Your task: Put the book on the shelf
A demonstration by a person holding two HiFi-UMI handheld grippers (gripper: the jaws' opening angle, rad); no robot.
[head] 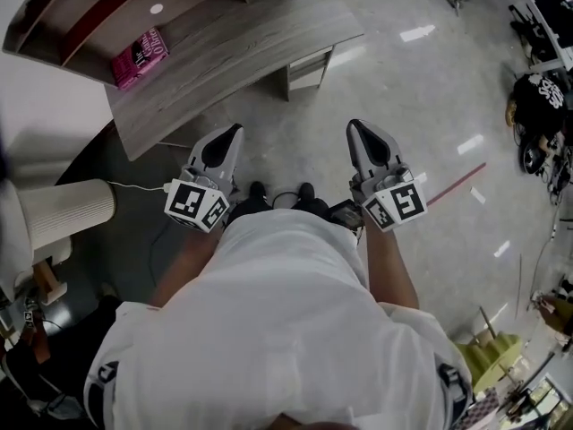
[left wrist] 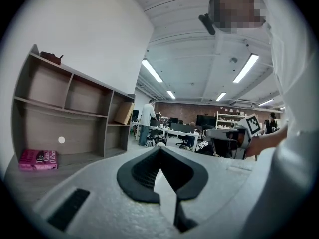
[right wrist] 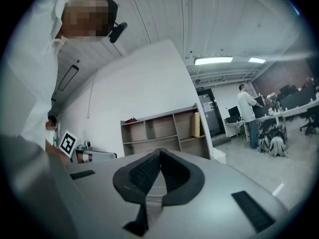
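A pink book (head: 139, 58) lies flat on the wooden desk surface under the shelf (head: 81, 16) at the upper left of the head view. In the left gripper view the pink book (left wrist: 38, 159) rests at the bottom left of the shelf (left wrist: 75, 114). My left gripper (head: 235, 133) is held in front of my body, shut and empty, well short of the book. My right gripper (head: 354, 127) is beside it, also shut with nothing in it. In both gripper views, left gripper (left wrist: 159, 149) and right gripper (right wrist: 160, 151), the jaws meet at the tips.
A white ribbed cylinder (head: 64, 213) stands on the floor at my left. A cardboard box (left wrist: 123, 113) leans in the shelf's right compartment. A person in white (left wrist: 147, 122) stands by office desks (left wrist: 172, 132) farther off. A red line (head: 461, 182) marks the glossy floor.
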